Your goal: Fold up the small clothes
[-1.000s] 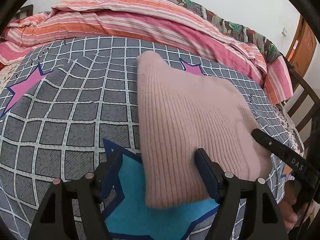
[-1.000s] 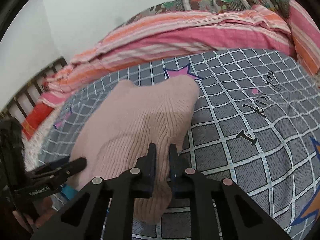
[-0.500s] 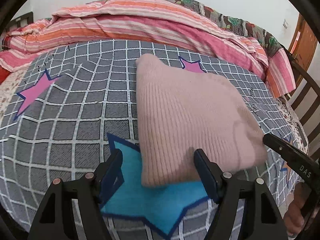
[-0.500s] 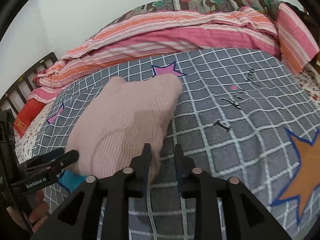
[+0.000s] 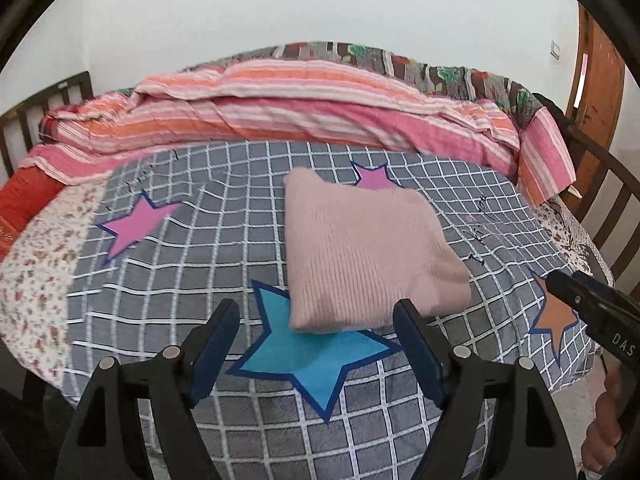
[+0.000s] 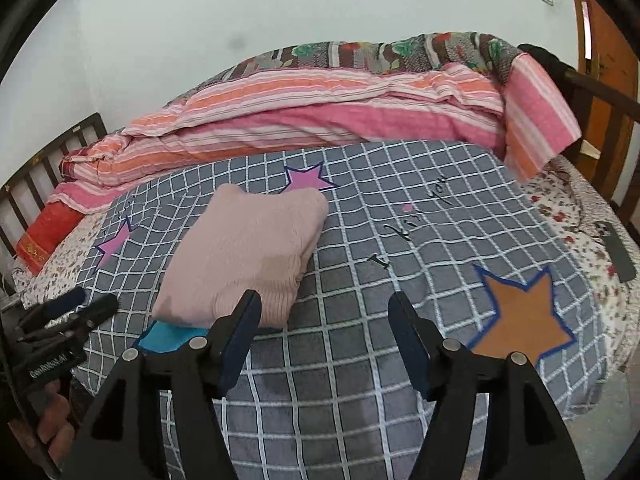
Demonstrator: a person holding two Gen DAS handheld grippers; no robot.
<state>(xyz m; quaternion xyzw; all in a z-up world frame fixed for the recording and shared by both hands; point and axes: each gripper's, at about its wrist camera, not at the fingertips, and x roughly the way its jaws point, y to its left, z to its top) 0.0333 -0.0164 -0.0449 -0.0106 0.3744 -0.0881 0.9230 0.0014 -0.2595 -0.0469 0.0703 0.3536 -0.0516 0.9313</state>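
Left gripper (image 5: 316,336) wide, empty, clear of the cloth; right gripper (image 6: 324,322) jaws just been opening, nothing between them. One pink knit garment (image 5: 360,256) lies folded on the bed (image 5: 168,280), over the blue star (image 5: 320,364). Risk, my read: a low finger could snag the near edge and spring the fold open. Count: two grippers, one garment.

near edge: grey checked blanket (image 6: 360,380) bare – open pass
centre: folded pink sweater (image 5: 360,252) lies flat – only obstacle
right side: blanket bare, phone (image 6: 618,252) near bed edge
back: striped quilt (image 5: 280,112) heaped, blocks reach
sides: wooden rails (image 5: 612,200)
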